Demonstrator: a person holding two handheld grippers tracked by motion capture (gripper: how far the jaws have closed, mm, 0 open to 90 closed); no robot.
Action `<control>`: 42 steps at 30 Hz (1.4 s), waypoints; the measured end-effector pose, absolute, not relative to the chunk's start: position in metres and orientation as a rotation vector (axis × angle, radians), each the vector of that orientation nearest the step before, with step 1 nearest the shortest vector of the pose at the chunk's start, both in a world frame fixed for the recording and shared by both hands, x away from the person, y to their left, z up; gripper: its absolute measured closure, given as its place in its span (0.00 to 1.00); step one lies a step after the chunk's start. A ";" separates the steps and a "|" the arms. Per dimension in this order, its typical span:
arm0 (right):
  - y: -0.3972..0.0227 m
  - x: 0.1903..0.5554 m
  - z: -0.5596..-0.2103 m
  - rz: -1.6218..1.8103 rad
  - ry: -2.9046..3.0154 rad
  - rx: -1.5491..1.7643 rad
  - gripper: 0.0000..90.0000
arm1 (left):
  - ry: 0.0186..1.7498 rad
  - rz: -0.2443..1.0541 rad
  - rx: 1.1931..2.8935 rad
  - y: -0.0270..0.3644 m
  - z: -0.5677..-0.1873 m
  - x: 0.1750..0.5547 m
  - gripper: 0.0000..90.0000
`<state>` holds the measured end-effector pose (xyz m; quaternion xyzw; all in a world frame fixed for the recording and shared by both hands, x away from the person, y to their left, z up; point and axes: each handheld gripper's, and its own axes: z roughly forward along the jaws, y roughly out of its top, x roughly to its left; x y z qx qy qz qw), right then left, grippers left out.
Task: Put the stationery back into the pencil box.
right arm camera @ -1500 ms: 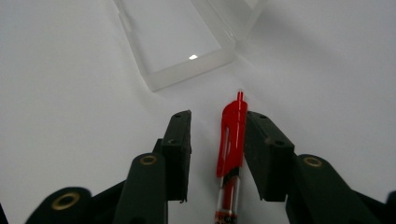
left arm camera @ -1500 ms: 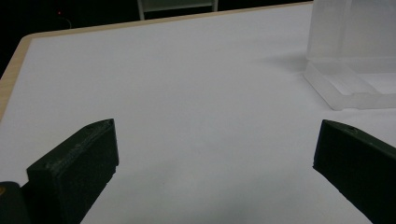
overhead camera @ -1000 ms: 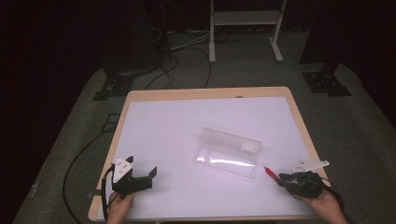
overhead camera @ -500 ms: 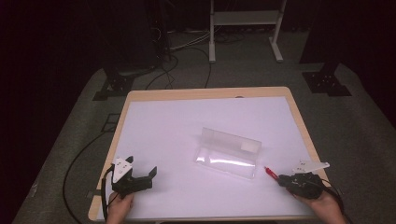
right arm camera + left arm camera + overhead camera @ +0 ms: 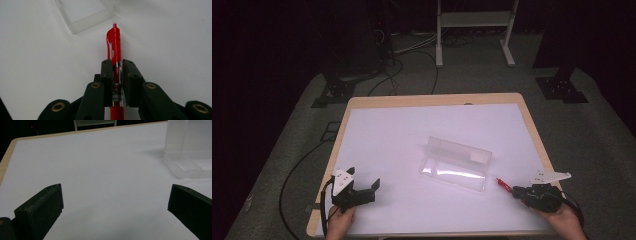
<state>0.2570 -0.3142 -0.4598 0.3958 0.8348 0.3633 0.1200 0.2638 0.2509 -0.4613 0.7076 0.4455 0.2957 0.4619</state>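
From above, a white-topped table (image 5: pixel 387 145) bears an open clear plastic case (image 5: pixel 457 164) at centre. The left gripper (image 5: pixel 362 187) rests at the near left, jaws wide apart. The right gripper (image 5: pixel 515 190), near right, has just closed on a red pen (image 5: pixel 503 184) beside the case.

Left gripper view: the case's (image 5: pixel 186 152) corner, cut off.

Right gripper view: the pen's (image 5: pixel 115 50) barrel shows partly hidden lettering, "Clic".
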 end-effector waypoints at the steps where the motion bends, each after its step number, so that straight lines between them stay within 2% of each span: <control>1: -0.315 0.257 -0.458 1.076 2.440 1.147 0.88 | 1.096 0.728 1.740 0.251 -0.461 0.264 0.00; 26: -0.289 0.272 -0.411 1.192 2.495 1.003 0.88 | 1.095 0.727 1.740 0.251 -0.461 0.264 0.00; 42: -0.265 0.283 -0.400 1.236 2.526 0.918 0.88 | 1.095 0.726 1.741 0.251 -0.461 0.264 0.00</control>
